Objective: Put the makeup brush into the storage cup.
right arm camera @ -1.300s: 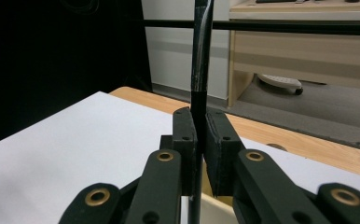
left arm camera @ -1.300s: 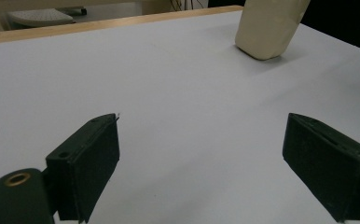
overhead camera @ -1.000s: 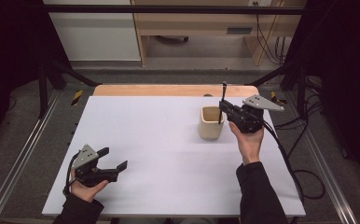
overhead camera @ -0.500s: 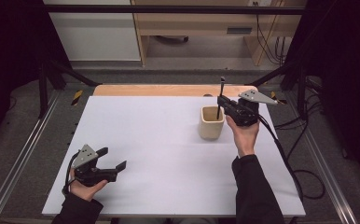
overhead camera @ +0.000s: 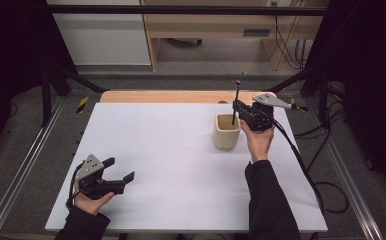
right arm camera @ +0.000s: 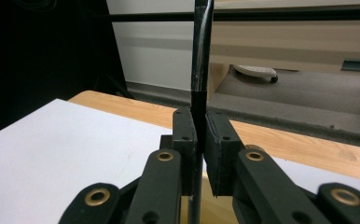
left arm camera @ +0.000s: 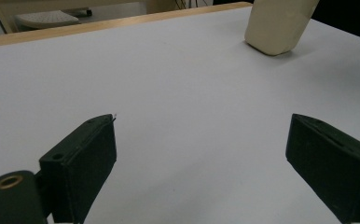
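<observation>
A beige cup [overhead camera: 226,134] stands upright on the right half of the white table [overhead camera: 171,150]. My right gripper [overhead camera: 236,109] hovers just right of the cup's rim, shut on a thin black stick [overhead camera: 236,97] held upright. The stick's lower end dips into the cup's mouth. In the right gripper view the stick [right arm camera: 201,56] rises straight up, and the right gripper [right arm camera: 200,140] pinches it between its pads. My left gripper [overhead camera: 119,169] rests near the front left corner, open with nothing between its fingers. The left gripper [left arm camera: 201,154] looks across bare table toward the cup [left arm camera: 278,25] far off.
A wooden strip [overhead camera: 171,96] runs along the table's far edge, with floor and a desk beyond it. The right gripper's cable [overhead camera: 301,165] trails off the table's right side. Metal rails flank the table on both sides.
My right hand has shifted a little left and away from the person, carrying the stick to the cup's mouth. The left gripper has stayed where it was.
</observation>
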The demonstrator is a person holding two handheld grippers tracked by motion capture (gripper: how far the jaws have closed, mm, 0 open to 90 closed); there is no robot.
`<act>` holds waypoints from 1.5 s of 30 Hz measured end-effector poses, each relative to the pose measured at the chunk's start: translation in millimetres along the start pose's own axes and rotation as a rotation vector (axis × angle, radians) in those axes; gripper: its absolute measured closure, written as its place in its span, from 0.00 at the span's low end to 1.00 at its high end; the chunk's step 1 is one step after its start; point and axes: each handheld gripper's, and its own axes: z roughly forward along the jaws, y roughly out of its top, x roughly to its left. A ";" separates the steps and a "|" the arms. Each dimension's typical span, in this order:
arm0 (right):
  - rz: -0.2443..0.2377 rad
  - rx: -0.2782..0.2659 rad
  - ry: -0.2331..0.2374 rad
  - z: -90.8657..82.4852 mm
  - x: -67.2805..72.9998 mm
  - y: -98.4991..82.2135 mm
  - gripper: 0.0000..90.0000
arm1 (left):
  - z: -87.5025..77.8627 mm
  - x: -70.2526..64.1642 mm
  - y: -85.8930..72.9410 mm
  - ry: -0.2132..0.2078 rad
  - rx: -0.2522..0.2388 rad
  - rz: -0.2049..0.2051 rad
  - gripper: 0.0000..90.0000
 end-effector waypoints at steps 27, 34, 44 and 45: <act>0.055 0.059 -0.015 18.5 -8.9 -38.2 0.92 | 1.0 -0.8 -0.6 0.001 0.001 -0.004 0.10; 0.055 0.084 -0.019 21.7 -10.9 -47.7 0.92 | 1.2 -0.9 -0.9 0.001 0.002 -0.004 0.10; 0.039 0.115 -0.017 18.9 -11.6 -54.6 0.88 | 1.4 -1.5 -0.8 0.000 0.001 -0.004 0.10; 0.034 0.114 -0.020 17.9 -11.1 -54.9 0.85 | 1.5 -1.6 -0.8 0.000 0.001 -0.004 0.10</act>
